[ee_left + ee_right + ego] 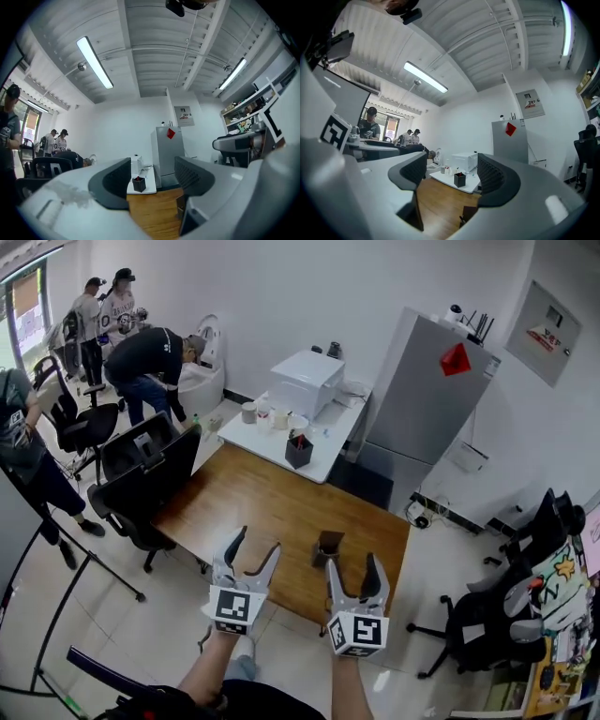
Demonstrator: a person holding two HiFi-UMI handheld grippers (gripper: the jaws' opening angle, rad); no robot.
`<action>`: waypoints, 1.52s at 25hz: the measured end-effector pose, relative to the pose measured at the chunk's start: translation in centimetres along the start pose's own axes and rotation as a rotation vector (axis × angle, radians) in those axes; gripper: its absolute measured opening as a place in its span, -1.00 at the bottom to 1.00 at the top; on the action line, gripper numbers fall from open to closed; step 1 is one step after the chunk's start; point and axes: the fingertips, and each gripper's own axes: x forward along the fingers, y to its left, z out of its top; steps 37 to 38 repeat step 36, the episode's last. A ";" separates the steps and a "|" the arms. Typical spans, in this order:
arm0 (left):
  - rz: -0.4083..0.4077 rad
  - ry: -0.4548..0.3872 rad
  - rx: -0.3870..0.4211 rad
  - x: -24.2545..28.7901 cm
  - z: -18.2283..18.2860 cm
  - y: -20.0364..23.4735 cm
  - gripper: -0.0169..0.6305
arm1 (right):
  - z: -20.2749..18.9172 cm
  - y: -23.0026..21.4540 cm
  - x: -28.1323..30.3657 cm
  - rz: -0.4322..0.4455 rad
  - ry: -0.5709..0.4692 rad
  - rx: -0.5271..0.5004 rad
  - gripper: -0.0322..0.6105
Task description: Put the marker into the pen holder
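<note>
Over the wooden table, near the pen holder, left gripper and right gripper were held spread, empty; the unseen marker was judged light, stiff, pinchable mid-barrel.

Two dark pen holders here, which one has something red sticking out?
The black holder on the white table, the farther one. The nearer holder, on the wooden table, shows no red.

I can read no words or numbers from here. The wall panel carries red print, too small to make out. The red diamond sticker on the refrigerator shows no lettering. The cubes on the left gripper and right gripper bear only black-and-white square markers.
</note>
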 end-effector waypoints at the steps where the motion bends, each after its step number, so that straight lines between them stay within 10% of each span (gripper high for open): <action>1: 0.003 0.004 -0.006 -0.7 0.1 -1.0 -0.05 | -0.5 -0.1 -1.1 0.007 0.014 0.011 0.13; 10: -0.036 0.028 -0.005 -5.8 2.1 -8.2 0.00 | -1.3 -1.3 -8.6 -0.015 0.119 0.026 0.17; 19: -0.060 0.007 0.024 -8.0 3.0 -6.6 0.00 | 1.0 -0.9 -10.2 -0.099 0.066 -0.004 0.14; 38: -0.049 0.035 -0.017 -11.8 1.7 -3.7 0.00 | -0.1 6.2 -9.6 0.029 0.135 -0.064 0.13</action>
